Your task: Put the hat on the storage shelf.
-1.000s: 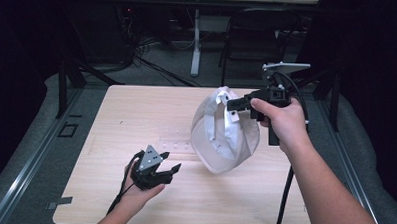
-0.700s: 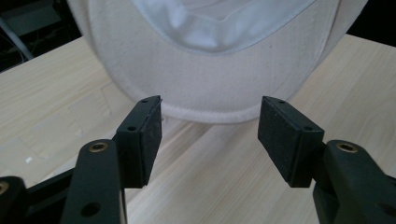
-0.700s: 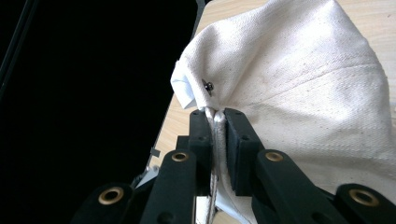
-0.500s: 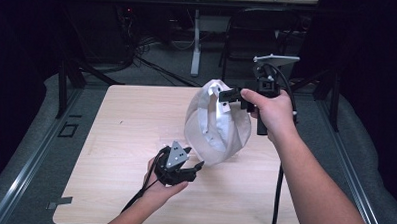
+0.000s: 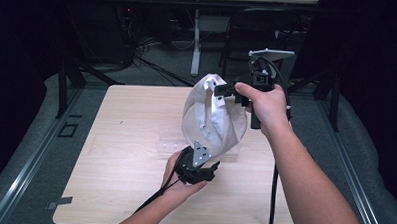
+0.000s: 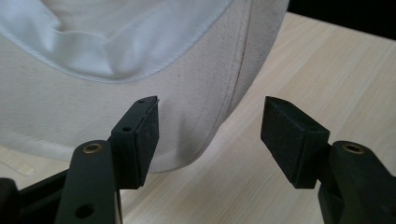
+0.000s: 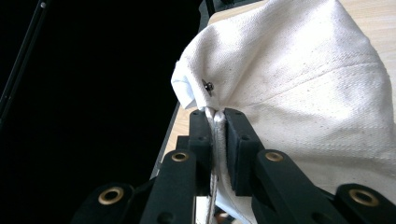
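My left gripper (image 5: pixel 198 167) has slid right under the white canvas cap (image 5: pixel 213 120), its fingers (image 6: pixel 140 135) just opening, empty; my right gripper (image 7: pixel 217 140) pinches the cap's edge, its seam seen close in the right gripper view.

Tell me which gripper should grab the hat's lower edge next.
Left, probably. The left gripper stands open right at the bottom of the white hat, one pad beside the fabric, its jaws having just opened. The right gripper is shut on the hat's upper edge, holding it above the table.

The cloth bag (image 5: pixel 213 120) hangs above the table (image 5: pixel 115 154), apparently just before the left gripper (image 5: pixel 200 168).
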The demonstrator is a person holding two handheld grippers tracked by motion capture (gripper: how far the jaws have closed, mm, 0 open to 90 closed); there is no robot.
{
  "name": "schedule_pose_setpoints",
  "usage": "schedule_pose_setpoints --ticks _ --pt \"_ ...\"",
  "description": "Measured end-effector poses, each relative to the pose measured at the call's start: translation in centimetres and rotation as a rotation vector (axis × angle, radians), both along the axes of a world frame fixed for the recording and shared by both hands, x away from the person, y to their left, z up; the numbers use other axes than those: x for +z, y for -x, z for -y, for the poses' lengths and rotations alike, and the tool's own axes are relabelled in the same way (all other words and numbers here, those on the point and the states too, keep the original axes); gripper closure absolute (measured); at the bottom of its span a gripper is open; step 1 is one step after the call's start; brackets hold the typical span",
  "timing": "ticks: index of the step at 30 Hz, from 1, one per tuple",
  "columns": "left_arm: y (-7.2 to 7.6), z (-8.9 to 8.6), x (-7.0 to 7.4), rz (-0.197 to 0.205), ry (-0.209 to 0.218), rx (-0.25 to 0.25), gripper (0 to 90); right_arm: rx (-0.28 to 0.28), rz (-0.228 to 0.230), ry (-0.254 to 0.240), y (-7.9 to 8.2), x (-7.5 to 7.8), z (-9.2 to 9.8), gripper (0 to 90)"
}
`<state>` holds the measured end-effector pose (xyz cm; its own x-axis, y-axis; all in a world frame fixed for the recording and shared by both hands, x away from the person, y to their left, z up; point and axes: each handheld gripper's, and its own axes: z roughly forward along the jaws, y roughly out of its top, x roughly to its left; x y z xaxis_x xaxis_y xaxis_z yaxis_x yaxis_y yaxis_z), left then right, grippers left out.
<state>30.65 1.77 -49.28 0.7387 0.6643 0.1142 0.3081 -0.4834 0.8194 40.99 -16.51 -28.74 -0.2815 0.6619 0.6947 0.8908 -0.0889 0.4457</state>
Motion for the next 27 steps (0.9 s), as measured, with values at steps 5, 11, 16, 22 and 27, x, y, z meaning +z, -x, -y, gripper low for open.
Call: schedule_pose_setpoints --ticks 5,11,16,22,27 --pt "-0.2 0.6 -0.2 0.014 -0.033 0.045 50.9 0.007 0.003 0.006 0.1 0.1 -0.2 82.2" --pt "-0.5 -0.8 0.3 0.037 -0.054 0.063 67.7 -0.001 0.007 0.002 0.2 0.1 0.0 82.2" --pt "-1.2 -2.3 0.8 0.028 -0.029 0.066 75.2 -0.009 0.01 0.005 0.2 0.2 0.3 82.1" --pt "-2.3 -3.8 1.4 0.007 0.016 0.057 80.0 -0.012 0.011 0.007 0.2 0.0 0.1 82.1" --pt "-3.5 -4.8 1.1 -0.001 0.048 0.036 80.5 -0.007 0.005 0.005 0.0 -0.4 -0.1 82.1"
